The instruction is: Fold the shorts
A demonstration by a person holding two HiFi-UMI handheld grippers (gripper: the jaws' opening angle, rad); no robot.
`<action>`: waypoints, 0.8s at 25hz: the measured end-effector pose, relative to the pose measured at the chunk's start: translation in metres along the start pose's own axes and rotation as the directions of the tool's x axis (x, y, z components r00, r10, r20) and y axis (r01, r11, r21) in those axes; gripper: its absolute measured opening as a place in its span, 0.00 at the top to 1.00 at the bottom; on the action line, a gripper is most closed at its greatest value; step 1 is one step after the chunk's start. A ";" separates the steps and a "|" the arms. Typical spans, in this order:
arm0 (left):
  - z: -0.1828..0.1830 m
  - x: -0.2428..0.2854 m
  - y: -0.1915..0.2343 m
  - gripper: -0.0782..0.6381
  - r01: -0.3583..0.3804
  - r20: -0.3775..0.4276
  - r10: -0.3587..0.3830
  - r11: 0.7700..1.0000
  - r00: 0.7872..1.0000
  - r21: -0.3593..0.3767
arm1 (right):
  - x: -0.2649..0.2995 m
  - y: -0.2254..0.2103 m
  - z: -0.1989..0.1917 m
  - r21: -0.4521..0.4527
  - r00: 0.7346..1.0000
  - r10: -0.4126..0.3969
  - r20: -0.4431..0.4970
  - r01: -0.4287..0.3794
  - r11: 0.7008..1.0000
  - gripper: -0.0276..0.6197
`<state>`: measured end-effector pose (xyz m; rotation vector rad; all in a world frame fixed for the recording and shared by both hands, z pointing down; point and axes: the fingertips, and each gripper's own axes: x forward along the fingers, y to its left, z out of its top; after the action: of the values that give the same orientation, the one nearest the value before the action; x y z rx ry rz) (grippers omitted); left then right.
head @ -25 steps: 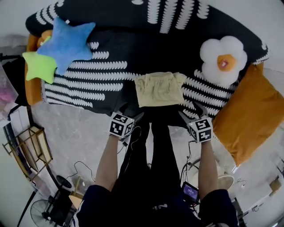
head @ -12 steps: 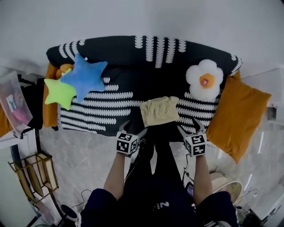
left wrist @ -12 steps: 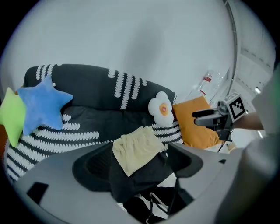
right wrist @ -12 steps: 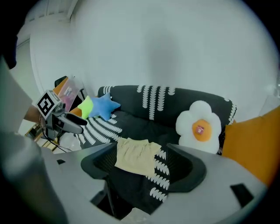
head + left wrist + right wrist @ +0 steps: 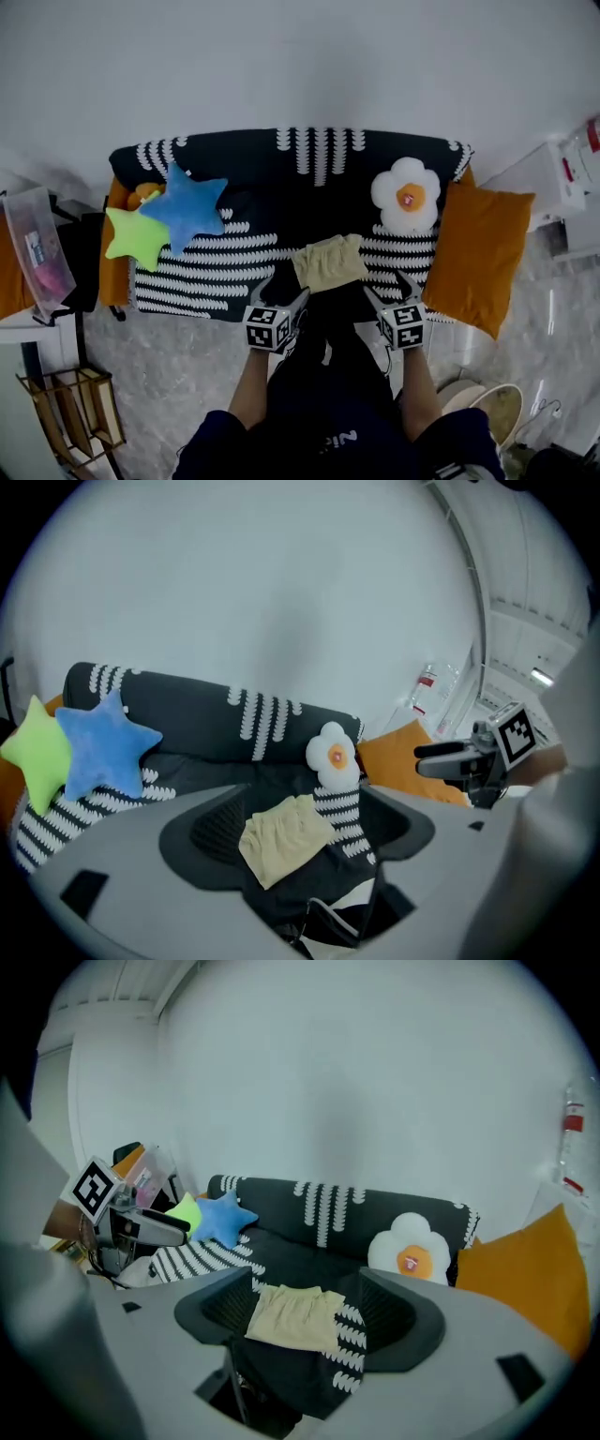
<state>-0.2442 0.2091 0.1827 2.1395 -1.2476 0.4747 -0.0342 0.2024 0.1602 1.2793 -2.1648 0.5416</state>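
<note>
The pale yellow shorts (image 5: 327, 263) lie folded in a neat rectangle on the front of the black-and-white striped sofa (image 5: 309, 178). Both grippers hang in front of the sofa's edge, lifted off the cloth. My left gripper (image 5: 281, 291) is open with nothing in it; past its jaws the shorts (image 5: 281, 839) show some way off. My right gripper (image 5: 387, 287) is also open and empty, though its jaws have just been closing a little. The shorts (image 5: 295, 1316) lie well beyond its jaws. Each gripper view shows the other gripper: right gripper (image 5: 469, 758), left gripper (image 5: 141, 1225).
A blue star pillow (image 5: 187, 211) and a green one (image 5: 136, 236) rest on the sofa's left end. A fried-egg pillow (image 5: 406, 197) and an orange cushion (image 5: 478, 253) sit at the right. A wooden rack (image 5: 70, 412) stands on the floor at lower left.
Both grippers have risen and drawn back from the sofa, and the head view has pulled back too, so the sofa looks smaller. The folded shorts have not moved.
</note>
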 end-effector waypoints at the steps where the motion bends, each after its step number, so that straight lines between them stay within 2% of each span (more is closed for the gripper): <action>1: 0.009 -0.006 -0.002 0.37 -0.003 0.028 0.002 1.000 1.000 0.016 | -0.007 0.002 0.006 0.011 1.000 -0.012 0.022 0.012 1.000 0.43; 6: 0.062 -0.038 -0.015 0.37 -0.008 0.170 -0.013 0.993 0.985 0.120 | -0.039 0.004 0.036 0.022 0.988 -0.072 0.136 0.069 0.997 0.43; 9: 0.102 -0.061 -0.026 0.37 -0.014 0.261 -0.035 0.983 0.965 0.184 | -0.060 0.003 0.061 0.010 0.971 -0.101 0.217 0.101 0.995 0.43; 12: 0.143 -0.085 -0.035 0.37 -0.038 0.345 -0.048 0.970 0.937 0.239 | -0.083 0.009 0.100 -0.056 0.944 -0.108 0.312 0.132 0.990 0.42; 15: 0.181 -0.114 -0.045 0.37 -0.076 0.433 -0.058 0.955 0.900 0.287 | -0.110 0.016 0.143 -0.087 0.899 -0.112 0.424 0.164 0.983 0.39; 20: 0.235 -0.169 -0.066 0.37 -0.112 0.571 -0.105 0.936 0.814 0.333 | -0.162 0.033 0.212 -0.109 0.792 -0.099 0.602 0.205 0.973 0.34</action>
<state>-0.2695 0.1882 -0.1122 2.7193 -1.5838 0.0194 -0.0564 0.1983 -0.1083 1.6692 -2.4922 -0.1486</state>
